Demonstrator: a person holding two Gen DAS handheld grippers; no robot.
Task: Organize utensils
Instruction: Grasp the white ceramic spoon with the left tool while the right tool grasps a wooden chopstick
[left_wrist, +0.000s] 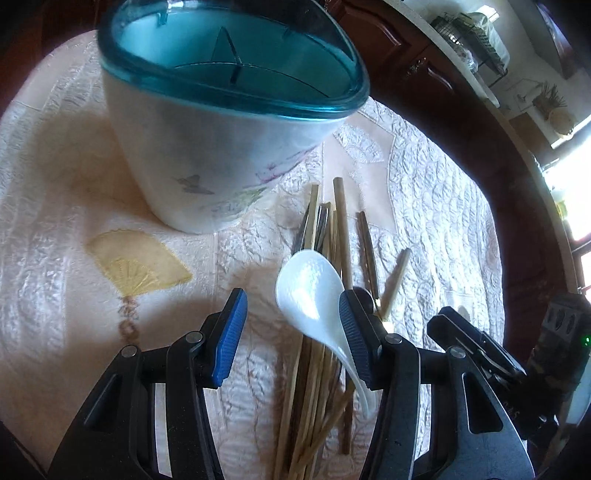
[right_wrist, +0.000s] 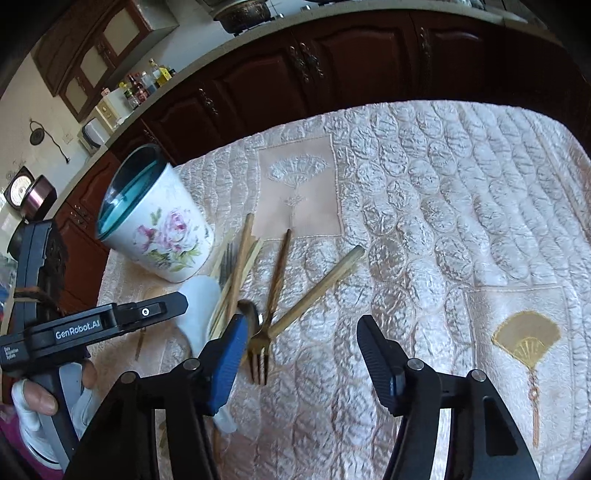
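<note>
A white floral utensil holder (left_wrist: 207, 155) with a teal rim stands on the quilted cloth, empty inside. Below it lies a pile of wooden chopsticks (left_wrist: 336, 236) with a white ceramic spoon (left_wrist: 306, 284) on top. My left gripper (left_wrist: 291, 328) hangs open just over the pile, the spoon's handle running by its right pad and nothing pressed between the pads. In the right wrist view, my right gripper (right_wrist: 303, 354) is open above the cloth, a gold fork (right_wrist: 260, 354) lying by its left finger. The holder (right_wrist: 162, 229), spoon (right_wrist: 201, 306) and chopsticks (right_wrist: 317, 288) sit beyond it.
The left gripper's body (right_wrist: 92, 325) and a gloved hand (right_wrist: 40, 398) fill the lower left of the right wrist view. Dark wooden cabinets (right_wrist: 332, 74) run behind the table edge. A gold fan motif (right_wrist: 528, 339) marks the cloth on the right.
</note>
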